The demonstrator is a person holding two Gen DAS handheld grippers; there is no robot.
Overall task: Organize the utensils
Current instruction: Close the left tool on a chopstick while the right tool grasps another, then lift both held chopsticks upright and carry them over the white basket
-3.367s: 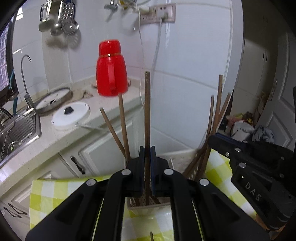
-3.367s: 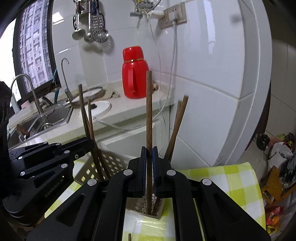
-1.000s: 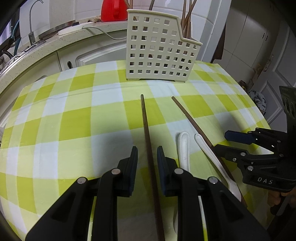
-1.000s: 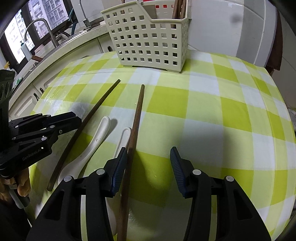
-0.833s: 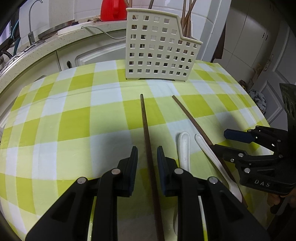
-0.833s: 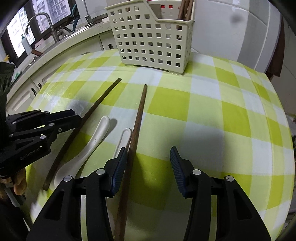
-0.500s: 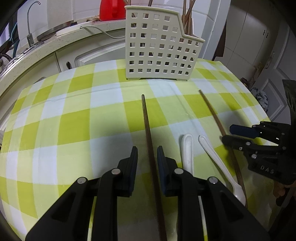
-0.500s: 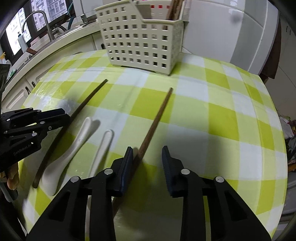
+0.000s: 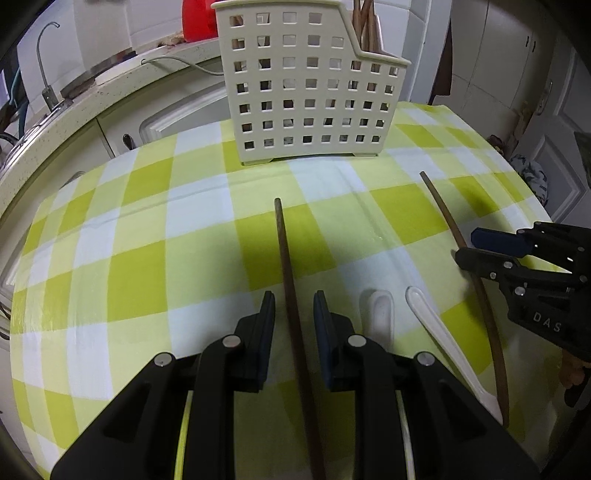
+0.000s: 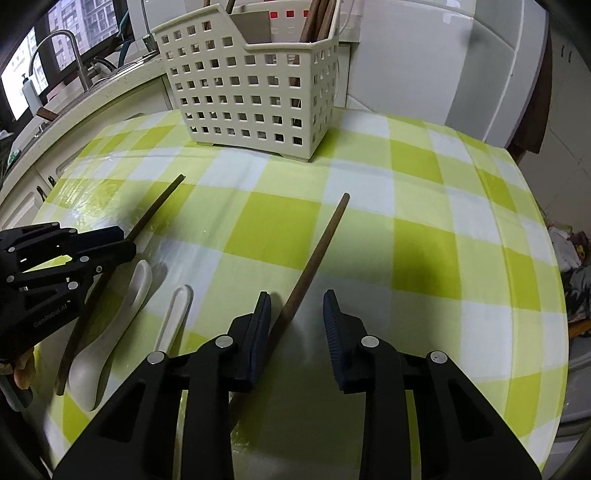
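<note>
A cream perforated utensil basket stands at the far side of the green checked tablecloth, with several brown chopsticks in it. My left gripper is open, its jaws either side of a brown chopstick lying on the cloth. My right gripper is open around a second chopstick, which lies against its left jaw. Each gripper shows in the other's view: the right, the left. Two white spoons lie between the chopsticks.
A kitchen counter with a faucet and a red thermos runs behind the table. White cabinet doors stand on the right. The table edge curves close on the right.
Both grippers dropped from the basket to the table and opened around chopsticks lying on the cloth. In the last half second the right gripper shifted and its chopstick swung to the right.
</note>
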